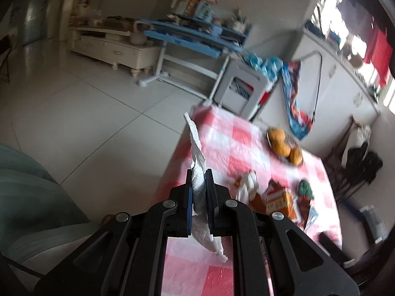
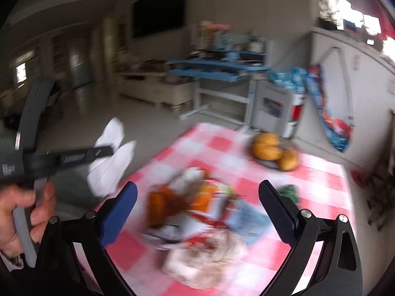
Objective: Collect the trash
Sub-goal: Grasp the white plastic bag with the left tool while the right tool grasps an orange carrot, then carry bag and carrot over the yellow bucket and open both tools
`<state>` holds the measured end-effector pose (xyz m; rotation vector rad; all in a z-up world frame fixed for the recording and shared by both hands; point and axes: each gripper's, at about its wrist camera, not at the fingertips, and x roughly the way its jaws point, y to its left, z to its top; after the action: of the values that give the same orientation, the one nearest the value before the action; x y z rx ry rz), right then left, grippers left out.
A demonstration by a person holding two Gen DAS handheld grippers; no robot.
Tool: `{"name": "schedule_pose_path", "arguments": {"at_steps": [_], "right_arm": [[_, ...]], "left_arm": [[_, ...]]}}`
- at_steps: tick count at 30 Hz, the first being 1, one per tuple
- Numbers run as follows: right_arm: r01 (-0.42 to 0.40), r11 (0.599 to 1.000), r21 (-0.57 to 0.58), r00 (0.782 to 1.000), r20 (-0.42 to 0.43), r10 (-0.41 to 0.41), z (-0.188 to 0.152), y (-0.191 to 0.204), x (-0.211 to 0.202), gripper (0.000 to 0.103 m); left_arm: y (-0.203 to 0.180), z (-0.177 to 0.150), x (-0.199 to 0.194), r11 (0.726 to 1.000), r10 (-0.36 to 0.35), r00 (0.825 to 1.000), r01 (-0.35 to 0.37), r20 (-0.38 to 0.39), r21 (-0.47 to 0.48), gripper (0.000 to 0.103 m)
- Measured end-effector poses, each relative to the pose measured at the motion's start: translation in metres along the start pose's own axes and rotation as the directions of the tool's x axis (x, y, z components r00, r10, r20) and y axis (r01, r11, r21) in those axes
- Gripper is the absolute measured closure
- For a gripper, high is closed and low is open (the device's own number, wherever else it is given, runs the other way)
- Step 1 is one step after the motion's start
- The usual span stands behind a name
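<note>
Worktop, red-checked cloth, trash heap piled mid-surface, oranges kept apart. Right hand-held gripper wide, framing the heap, likely lining up a grab. Left hand-held gripper pinches crumpled tissue, lifted clear at the worktop's edge.

My left gripper is clamped tight, its blue pads pressed nearly together on a crumpled white tissue that sticks out past the fingertips and trails back behind them. Seen from the right wrist, my left hand wraps the pale handle, fingers curled. My right gripper points down at a slant, jaws spread wide, nothing between the pads.
</note>
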<state>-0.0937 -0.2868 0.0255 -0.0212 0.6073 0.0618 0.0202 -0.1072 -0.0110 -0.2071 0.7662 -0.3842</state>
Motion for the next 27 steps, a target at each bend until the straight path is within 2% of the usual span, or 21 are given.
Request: {"name": "schedule_pose_path", "arguments": {"at_steps": [1,2,5,8,12,16,20,23,25,27], "right_arm": [[-0.05,0.999,-0.009,0.998,-0.041,0.049,0.0,0.009,0.013,0.028],[-0.075,0.997,-0.014,0.995,-0.067,0.074,-0.002,0.015,0.022,0.035],[-0.131,0.991,-0.03,0.98,-0.158,0.124,-0.007,0.031,0.056,0.047],[-0.15,0.989,-0.007,0.964,-0.224,0.144,-0.014,0.034,0.079,0.056],[-0.148,0.986,0.075,0.945,-0.283,0.164,-0.025,0.023,0.101,0.062],[-0.121,0.986,0.114,0.943,-0.297,0.15,-0.026,0.017,0.109,0.063],[-0.066,0.996,0.066,0.943,-0.321,0.084,-0.027,0.018,0.113,0.064],[-0.051,0.997,0.051,0.939,-0.338,0.065,-0.032,0.019,0.115,0.068],[-0.052,0.997,0.049,0.939,-0.337,0.065,-0.033,0.018,0.114,0.078],[-0.063,0.996,0.058,0.942,-0.326,0.078,-0.033,0.019,0.111,0.081]], "left_arm": [[0.003,0.003,-0.004,1.0,0.0,1.0,0.0,0.016,-0.01,0.093],[0.006,0.005,-0.008,1.0,-0.001,1.0,0.002,0.027,-0.014,0.093],[0.011,0.009,-0.015,1.0,-0.014,1.0,0.014,0.028,-0.02,0.093],[0.011,0.011,-0.015,0.999,-0.037,0.999,0.037,0.009,-0.022,0.093],[0.009,0.01,-0.016,0.998,-0.057,0.998,0.057,-0.003,-0.017,0.093],[0.006,0.008,-0.014,0.997,-0.074,0.997,0.073,-0.018,-0.015,0.093],[0.004,0.007,-0.012,0.997,-0.076,0.997,0.076,-0.028,-0.012,0.093],[0.003,0.007,-0.012,0.997,-0.078,0.996,0.077,-0.034,-0.008,0.093],[0.002,0.007,-0.012,0.997,-0.076,0.997,0.076,-0.034,-0.001,0.093],[0.001,0.006,-0.011,0.997,-0.072,0.997,0.073,-0.035,0.008,0.093]]}}
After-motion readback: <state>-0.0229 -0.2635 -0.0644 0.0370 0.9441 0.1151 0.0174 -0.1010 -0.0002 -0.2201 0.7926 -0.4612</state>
